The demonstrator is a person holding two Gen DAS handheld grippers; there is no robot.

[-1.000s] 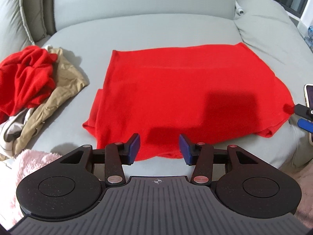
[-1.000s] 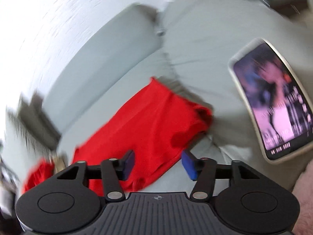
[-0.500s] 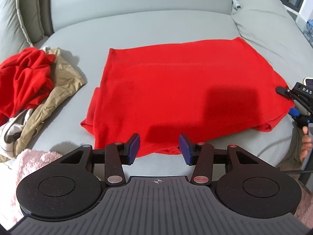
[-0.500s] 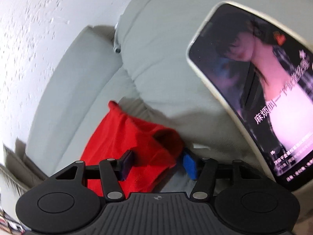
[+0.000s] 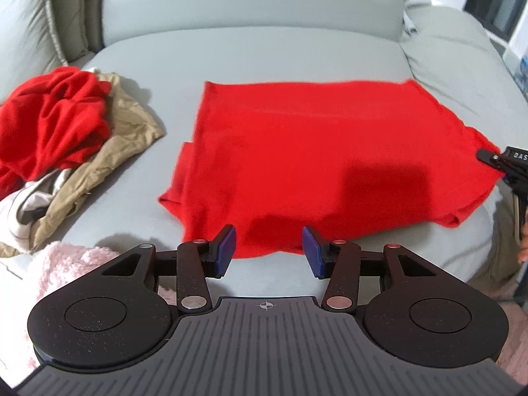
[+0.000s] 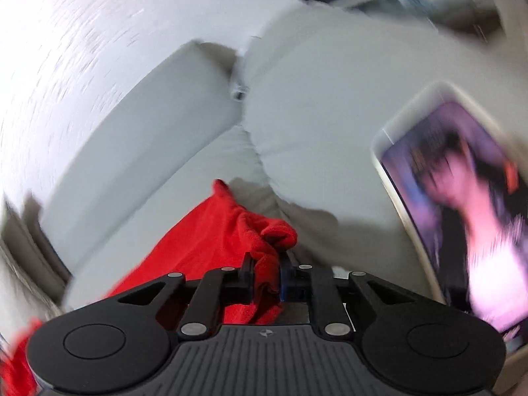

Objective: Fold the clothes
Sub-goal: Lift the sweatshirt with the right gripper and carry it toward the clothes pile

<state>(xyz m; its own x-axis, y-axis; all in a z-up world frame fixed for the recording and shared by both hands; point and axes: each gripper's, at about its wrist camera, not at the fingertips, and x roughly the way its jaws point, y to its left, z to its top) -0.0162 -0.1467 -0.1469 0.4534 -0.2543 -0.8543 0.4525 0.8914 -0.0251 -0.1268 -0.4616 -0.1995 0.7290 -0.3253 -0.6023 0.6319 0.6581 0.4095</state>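
A red garment [image 5: 323,158] lies spread flat on the grey sofa seat [image 5: 264,56], folded once. My left gripper [image 5: 269,252] hovers open just above the garment's near edge, nothing between its blue pads. In the left wrist view my right gripper [image 5: 495,160] shows at the garment's right corner. Its own view shows that right gripper [image 6: 266,275] closing, with a bunched red corner [image 6: 264,237] of the garment pinched between the pads and lifted off the seat.
A pile of clothes, red [image 5: 52,122] over tan [image 5: 128,138], lies at the left of the seat. A pink fluffy blanket [image 5: 69,264] sits at the near left. A lit phone [image 6: 462,204] rests on the right sofa cushion [image 6: 330,99].
My right gripper moved onto the garment's right corner and closed on it, bunching the cloth. The left gripper drifted slightly back and stayed open.
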